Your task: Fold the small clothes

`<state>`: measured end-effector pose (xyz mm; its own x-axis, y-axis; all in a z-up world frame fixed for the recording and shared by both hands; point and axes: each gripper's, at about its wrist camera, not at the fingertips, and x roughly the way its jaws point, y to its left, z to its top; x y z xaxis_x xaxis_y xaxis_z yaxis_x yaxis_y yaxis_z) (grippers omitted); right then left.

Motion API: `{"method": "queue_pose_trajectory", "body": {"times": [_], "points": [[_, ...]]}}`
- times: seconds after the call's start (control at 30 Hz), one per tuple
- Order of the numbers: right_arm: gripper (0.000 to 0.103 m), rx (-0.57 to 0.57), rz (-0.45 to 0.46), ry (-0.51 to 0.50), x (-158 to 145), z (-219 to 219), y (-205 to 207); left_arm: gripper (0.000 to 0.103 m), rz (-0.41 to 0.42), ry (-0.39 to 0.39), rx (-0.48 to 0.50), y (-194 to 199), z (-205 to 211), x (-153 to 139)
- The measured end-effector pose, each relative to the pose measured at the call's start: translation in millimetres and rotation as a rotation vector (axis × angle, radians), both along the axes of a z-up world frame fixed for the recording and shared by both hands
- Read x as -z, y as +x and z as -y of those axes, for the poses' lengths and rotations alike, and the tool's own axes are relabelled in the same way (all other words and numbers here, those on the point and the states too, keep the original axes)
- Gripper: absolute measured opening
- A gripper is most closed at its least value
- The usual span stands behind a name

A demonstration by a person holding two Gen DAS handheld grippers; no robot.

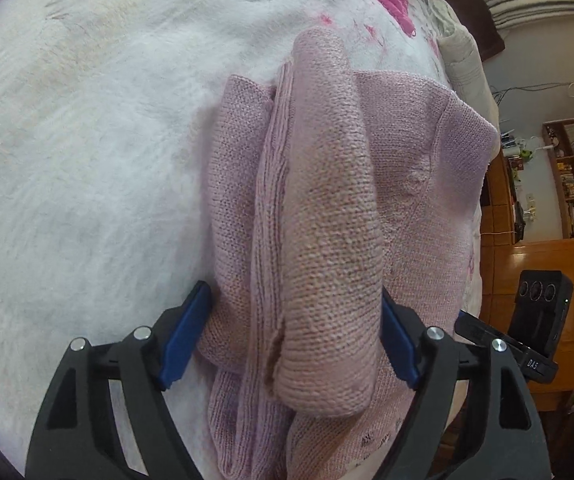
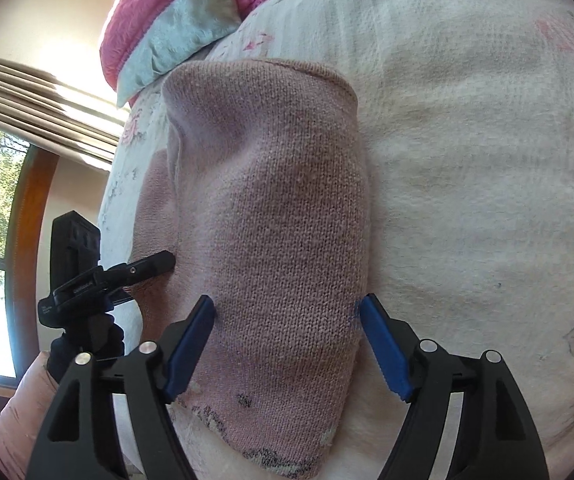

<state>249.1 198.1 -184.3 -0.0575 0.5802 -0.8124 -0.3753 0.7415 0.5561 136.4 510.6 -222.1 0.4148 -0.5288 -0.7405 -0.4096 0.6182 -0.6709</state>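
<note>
A pale pink knitted sweater [image 1: 327, 208] lies on a white fleece blanket [image 1: 87, 160], with one sleeve folded lengthwise over its body. My left gripper [image 1: 293, 292] is open, its blue pads [image 1: 187, 336] standing either side of the folded sleeve's near end. In the right wrist view the same sweater [image 2: 271, 208] shows as a smooth folded panel. My right gripper [image 2: 287, 300] is open too, straddling that panel's near part. Whether the pads press the knit I cannot tell. The left gripper's black body [image 2: 75, 280] shows at the sweater's left edge.
A pink and pale blue quilt [image 2: 175, 32] is bunched at the far end of the bed. Wooden cabinets and bookshelves [image 1: 567, 184] stand beyond the bed's right side. A window with a wooden frame [image 2: 19, 240] and blinds is at the left. The other gripper's body [image 1: 535, 328] shows at the right.
</note>
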Motion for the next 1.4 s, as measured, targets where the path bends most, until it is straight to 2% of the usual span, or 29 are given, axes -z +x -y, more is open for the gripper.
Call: {"method": "queue_pose_trajectory", "body": {"times": [0.1,0.27,0.33,0.37,0.4,0.5,0.63,0.77,0.93,1.17,1.27,1.4], "points": [[0.083,0.009,-0.043,0.032,12.1,1.4,4.5,0.084,0.024,-0.04,0.003,-3.6,-2.2,7.3],[0.087,0.025,-0.13,0.093,37.6,-6.1,12.5,0.088,0.057,-0.053,0.058,2.1,12.7,10.9],[0.088,0.032,-0.142,0.111,44.4,-8.3,13.9,0.087,0.078,-0.064,0.074,3.4,18.2,11.0],[0.088,0.032,-0.142,0.12,45.4,-8.4,14.2,0.079,0.084,-0.068,0.076,2.8,19.8,11.8],[0.086,0.033,-0.14,0.126,45.4,-7.9,14.0,0.069,0.092,-0.074,0.078,-1.6,20.3,12.6],[0.073,0.021,-0.136,0.153,41.9,-2.8,11.1,0.054,0.129,-0.133,0.057,-10.5,16.3,14.8],[0.054,0.029,-0.149,0.229,29.4,5.0,10.0,0.049,0.18,-0.197,0.026,-20.0,15.7,9.7],[0.052,0.007,-0.116,0.277,2.3,19.9,2.2,0.046,0.275,-0.263,-0.003,-33.9,23.6,-16.7],[0.051,0.024,-0.075,0.33,-37.6,74.6,-11.3,0.046,0.363,-0.284,0.035,-47.4,67.5,-63.2],[0.051,0.039,0.037,0.288,-91.4,170.0,-38.4,0.046,0.435,-0.275,0.122,-58.2,163.6,-105.7],[0.051,0.054,0.062,0.257,-97.7,207.3,-46.0,0.046,0.438,-0.226,0.154,-55.9,205.4,-113.5],[0.051,0.087,0.026,0.232,-74.7,242.5,-54.0,0.047,0.393,-0.192,0.165,-59.8,244.1,-95.5]]}}
